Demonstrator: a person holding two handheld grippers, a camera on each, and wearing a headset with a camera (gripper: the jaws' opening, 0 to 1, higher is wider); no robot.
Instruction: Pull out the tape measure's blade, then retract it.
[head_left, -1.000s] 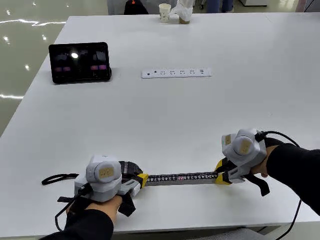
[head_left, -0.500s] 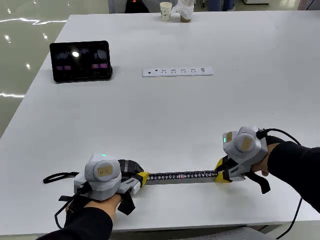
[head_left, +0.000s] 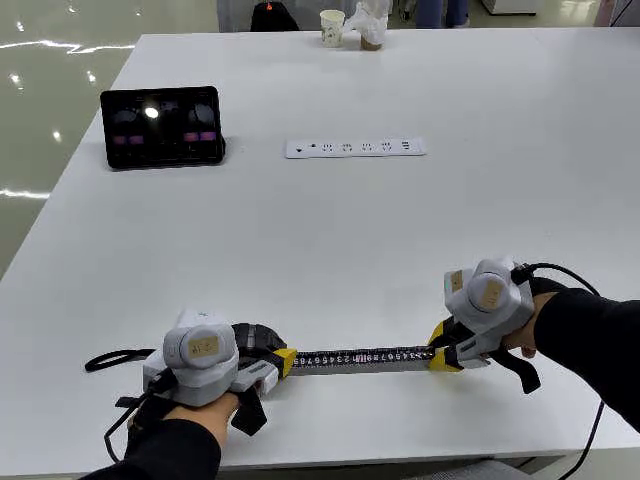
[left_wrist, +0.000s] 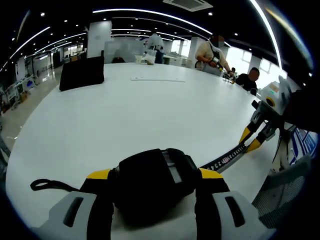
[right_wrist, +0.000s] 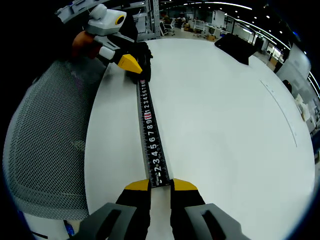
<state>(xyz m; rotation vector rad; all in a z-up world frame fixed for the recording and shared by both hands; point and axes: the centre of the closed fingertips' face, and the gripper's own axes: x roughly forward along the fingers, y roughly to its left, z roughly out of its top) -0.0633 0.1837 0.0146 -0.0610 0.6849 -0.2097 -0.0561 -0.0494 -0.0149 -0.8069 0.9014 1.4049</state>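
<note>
well, the white table carries everything, and the tape measure case, close to its near edge, is the mark for all places here. far beyond the case and to its left stands a dark tablet. far beyond the case and a little to its right lies a white power strip.

the left gripper is clamped around the case, a yellow-tipped jaw on each flank. the right gripper sits well to the right of the case, jaws narrowed onto the blade's free end.

to my eye the pull is part way done. the sound way is to draw the right gripper straight away from the case, low and without twist, while the left stops the case from sliding. for the return, walk the end back toward the case rather than letting it snap.

the blade runs flat and straight out of the case's right side, numbers up, bridging the two grippers. a black wrist strap trails off the case's left side.
</note>
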